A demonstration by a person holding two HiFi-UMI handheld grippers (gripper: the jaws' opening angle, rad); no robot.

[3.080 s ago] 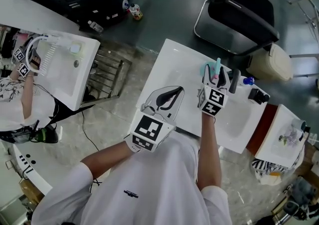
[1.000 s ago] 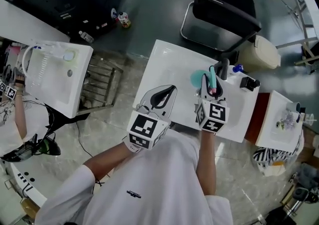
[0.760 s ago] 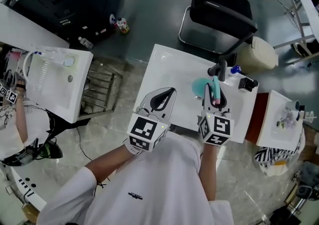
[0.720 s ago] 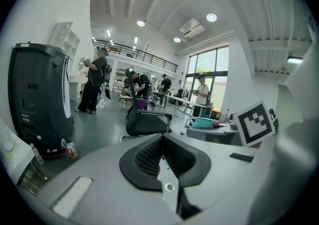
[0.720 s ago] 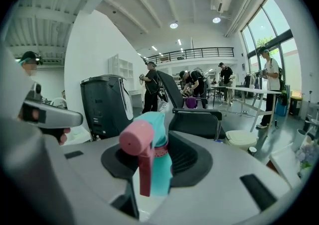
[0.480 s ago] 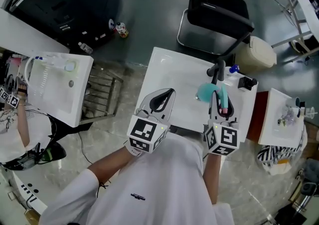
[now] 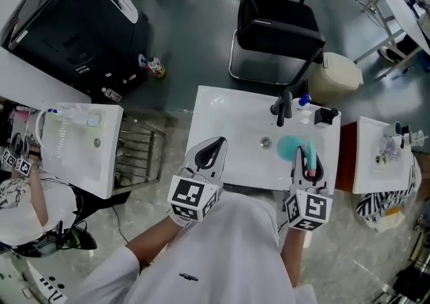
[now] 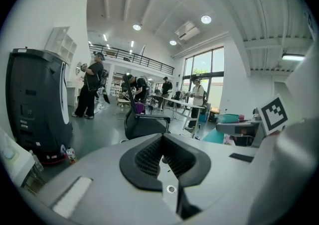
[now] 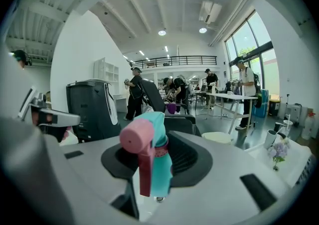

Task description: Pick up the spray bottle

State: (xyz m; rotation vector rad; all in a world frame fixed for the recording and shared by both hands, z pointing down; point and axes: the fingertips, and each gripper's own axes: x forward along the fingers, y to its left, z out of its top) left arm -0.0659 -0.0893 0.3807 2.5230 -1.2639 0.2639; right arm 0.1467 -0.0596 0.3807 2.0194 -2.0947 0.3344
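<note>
- Spanning the middle of the head view, the white washbasin (image 7: pixel 228 121) lies straight ahead of the person, with its tap (image 7: pixel 285 104) at the far edge.
- The left gripper (image 8: pixel 162 158) hangs over the basin's near left edge. Its jaws are fully together with nothing between them, and it is well apart from the task's thing.
- The right gripper (image 7: pixel 306 165) is over the basin's near right part. Its jaws are partway apart and clamped on the spray bottle (image 9: pixel 159 167), so the bottle lies inside this gripper rather than ahead of it.
- The bottle's long axis stands roughly upright, crossing the line of the jaws, and the pads press on the teal body below the head.
- The pink nozzle (image 9: pixel 136 138) points back toward the gripper's own camera, and the trigger (image 9: pixel 145 176) hangs down in front of the body.
- The bottle seems to be off the basin, though the steep head view shows no gap beneath it. The coming move is probably a plain lift along that upright axis, by the right hand alone.
</note>
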